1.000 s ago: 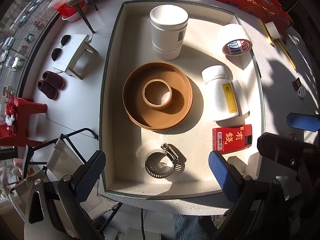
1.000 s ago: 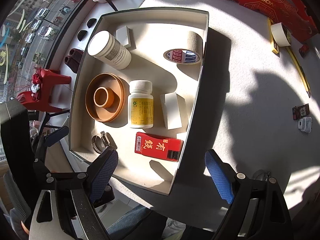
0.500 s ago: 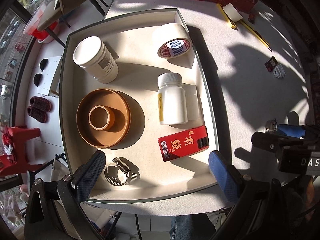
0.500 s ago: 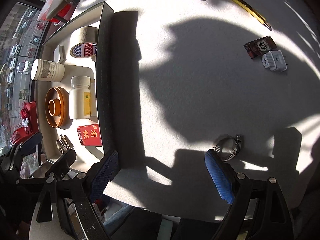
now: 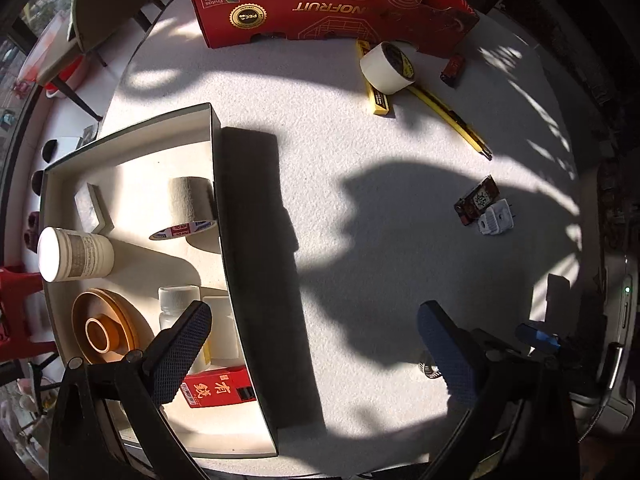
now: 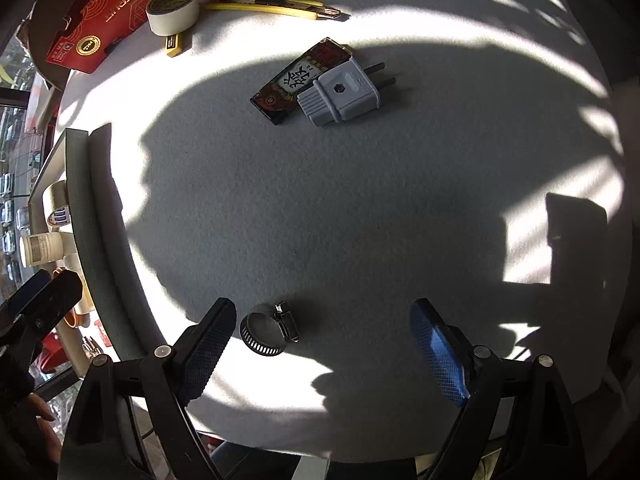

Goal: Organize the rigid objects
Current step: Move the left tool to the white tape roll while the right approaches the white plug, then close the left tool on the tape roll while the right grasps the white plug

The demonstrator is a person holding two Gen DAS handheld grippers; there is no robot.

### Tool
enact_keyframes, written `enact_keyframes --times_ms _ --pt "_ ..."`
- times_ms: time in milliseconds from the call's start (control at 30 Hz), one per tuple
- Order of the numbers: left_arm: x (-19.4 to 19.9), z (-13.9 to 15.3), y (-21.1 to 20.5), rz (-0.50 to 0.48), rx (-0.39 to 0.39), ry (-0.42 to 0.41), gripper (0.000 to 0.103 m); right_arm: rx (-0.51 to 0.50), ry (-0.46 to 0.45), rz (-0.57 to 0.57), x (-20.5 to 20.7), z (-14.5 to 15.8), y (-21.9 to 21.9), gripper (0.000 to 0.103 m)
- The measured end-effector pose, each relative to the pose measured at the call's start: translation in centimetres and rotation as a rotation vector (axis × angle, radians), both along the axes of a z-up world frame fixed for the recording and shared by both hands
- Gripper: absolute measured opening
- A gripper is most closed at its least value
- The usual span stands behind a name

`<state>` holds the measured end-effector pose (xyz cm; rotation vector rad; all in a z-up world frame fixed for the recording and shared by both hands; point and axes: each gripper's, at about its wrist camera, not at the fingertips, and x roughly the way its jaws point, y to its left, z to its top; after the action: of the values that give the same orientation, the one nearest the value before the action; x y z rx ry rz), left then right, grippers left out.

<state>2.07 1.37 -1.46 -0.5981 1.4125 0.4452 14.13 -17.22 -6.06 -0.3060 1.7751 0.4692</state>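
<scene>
The right gripper (image 6: 322,344) is held wide open above the white table (image 6: 360,200), and nothing is gripped. A metal hose clamp (image 6: 266,334) is seen lying on the table between its fingers, just beside the left finger (image 6: 208,344) and apart from the right one. Farther ahead, a grey plug (image 6: 344,94) is found touching a dark patterned packet (image 6: 302,80). Beyond these, a yellow utility knife (image 6: 276,4) and a roll of white tape (image 6: 172,10) are located in front of a red carton (image 6: 104,12).

The left gripper (image 5: 310,354) is likewise held wide open and empty, straddling the right wall of the tray (image 5: 240,280). Behind its left finger (image 5: 180,354), a white bottle (image 5: 176,304) and a red box (image 5: 218,392) are seen inside the tray. To the left of that finger, a brown ring dish (image 5: 104,330) is placed. Farther in, a white jar (image 5: 74,254) lies on its side, and a tape roll (image 5: 192,208) rests against the tray wall. The hose clamp (image 5: 430,368) is partly visible just beside the right finger (image 5: 448,356).
</scene>
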Motion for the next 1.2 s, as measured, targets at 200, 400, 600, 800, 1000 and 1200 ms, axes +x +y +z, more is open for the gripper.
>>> enact_keyframes --times_ms 200,400,600,800,1000,1200 --pt "7.5 -0.1 1.7 0.054 0.143 -0.011 0.103 0.032 -0.057 0.013 2.9 0.3 -0.2 0.09" --pt "14.5 -2.3 2.3 -0.022 0.255 0.013 0.103 0.051 -0.099 0.09 5.1 0.4 1.1 0.09" --pt "19.0 -5.3 3.1 -0.042 0.31 0.058 0.103 0.081 -0.131 0.132 7.2 0.5 3.8 0.09" --pt "21.1 -7.0 3.4 -0.063 0.334 0.087 0.103 0.086 -0.144 0.179 8.6 -0.8 6.7 0.09" --pt "21.9 -8.0 4.4 -0.025 0.286 0.079 0.103 0.082 -0.163 0.234 8.9 -1.8 8.6 0.09" --pt "21.7 -7.8 4.3 -0.076 0.255 0.035 0.084 0.106 -0.145 0.274 6.9 -0.7 9.7 0.059"
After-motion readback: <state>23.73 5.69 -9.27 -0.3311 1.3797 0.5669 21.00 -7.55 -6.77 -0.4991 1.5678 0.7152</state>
